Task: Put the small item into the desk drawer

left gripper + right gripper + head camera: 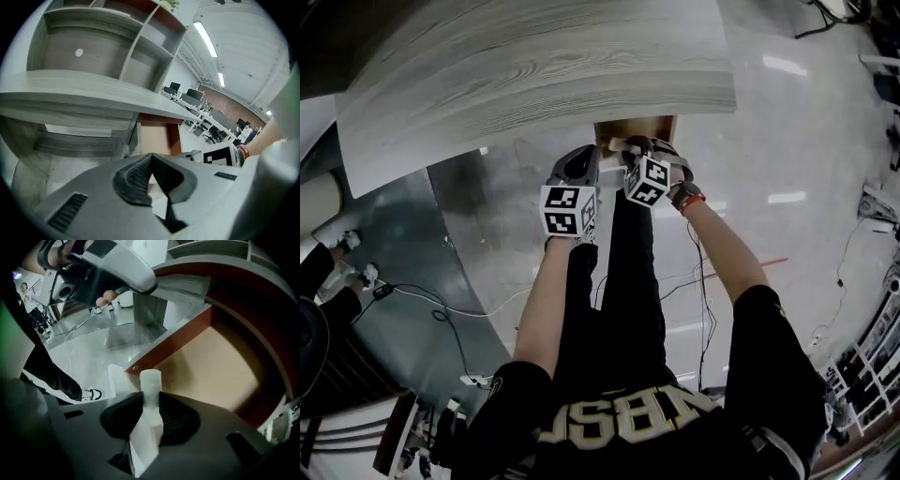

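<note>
Clamping a white, perhaps plastic item (150, 380), right gripper (150, 414) hangs above the drawer (220, 363); left gripper (150, 158) closed.

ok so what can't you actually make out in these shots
Drawer interior: head view, mostly covered by the desk top.
White item, lower end: right gripper view, buried inside the right gripper; what it is stays unclear.
Drawer's near end: left gripper view, behind the left gripper body.
</note>
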A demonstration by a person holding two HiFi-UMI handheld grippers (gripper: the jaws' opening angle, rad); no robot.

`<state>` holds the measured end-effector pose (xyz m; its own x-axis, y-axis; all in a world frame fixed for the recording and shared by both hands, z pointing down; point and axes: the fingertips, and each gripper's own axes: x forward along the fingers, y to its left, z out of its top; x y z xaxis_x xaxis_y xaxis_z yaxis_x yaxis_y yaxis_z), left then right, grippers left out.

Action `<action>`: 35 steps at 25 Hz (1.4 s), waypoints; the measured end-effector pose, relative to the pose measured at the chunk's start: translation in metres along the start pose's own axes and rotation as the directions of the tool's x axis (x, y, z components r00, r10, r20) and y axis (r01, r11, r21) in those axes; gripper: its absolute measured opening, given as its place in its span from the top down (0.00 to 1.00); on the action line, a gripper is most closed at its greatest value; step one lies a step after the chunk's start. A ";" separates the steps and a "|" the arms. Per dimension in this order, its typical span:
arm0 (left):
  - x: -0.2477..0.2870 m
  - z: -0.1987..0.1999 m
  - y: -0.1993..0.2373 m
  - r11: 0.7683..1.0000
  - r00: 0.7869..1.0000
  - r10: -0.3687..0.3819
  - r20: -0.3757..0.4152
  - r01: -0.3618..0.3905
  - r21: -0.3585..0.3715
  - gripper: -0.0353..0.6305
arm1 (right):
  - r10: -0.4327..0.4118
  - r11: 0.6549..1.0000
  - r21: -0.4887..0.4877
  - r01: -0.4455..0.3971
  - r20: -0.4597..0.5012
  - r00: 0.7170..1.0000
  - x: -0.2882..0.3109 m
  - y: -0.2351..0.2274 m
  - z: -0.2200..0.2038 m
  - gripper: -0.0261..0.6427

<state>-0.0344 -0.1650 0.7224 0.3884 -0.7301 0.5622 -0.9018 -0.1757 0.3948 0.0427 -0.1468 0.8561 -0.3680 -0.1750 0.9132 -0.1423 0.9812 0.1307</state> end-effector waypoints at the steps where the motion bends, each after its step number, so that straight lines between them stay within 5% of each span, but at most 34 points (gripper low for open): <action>1: 0.001 -0.003 0.002 1.000 1.000 0.002 -0.002 -0.002 -0.006 0.92 | 0.001 1.000 -0.007 -0.001 -0.005 1.000 0.004 0.000 -0.001 0.79; 13: -0.004 -0.013 0.013 1.000 1.000 0.017 -0.018 -0.017 -0.022 0.92 | -0.007 1.000 0.011 0.007 -0.031 0.999 0.027 -0.011 -0.004 0.78; 24: -0.021 0.009 0.006 1.000 1.000 0.008 -0.002 -0.008 -0.017 0.92 | -0.030 0.986 0.164 0.031 -0.008 1.000 -0.014 -0.019 0.005 0.74; 28: -0.034 0.026 0.001 1.000 1.000 0.003 0.017 -0.002 -0.017 0.92 | -0.088 0.943 0.324 0.072 0.034 0.996 -0.050 -0.028 0.012 0.75; 35: -0.063 0.056 -0.013 1.000 0.998 -0.014 0.058 0.014 -0.004 0.92 | -0.234 0.814 0.569 0.122 0.127 0.964 -0.133 -0.042 0.029 0.77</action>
<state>-0.0581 -0.1536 0.6410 0.3894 -0.7644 0.5138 -0.8955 -0.1836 0.4055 0.0709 -0.1668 0.7176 -0.4384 -0.4084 0.8007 -0.6831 0.7303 -0.0015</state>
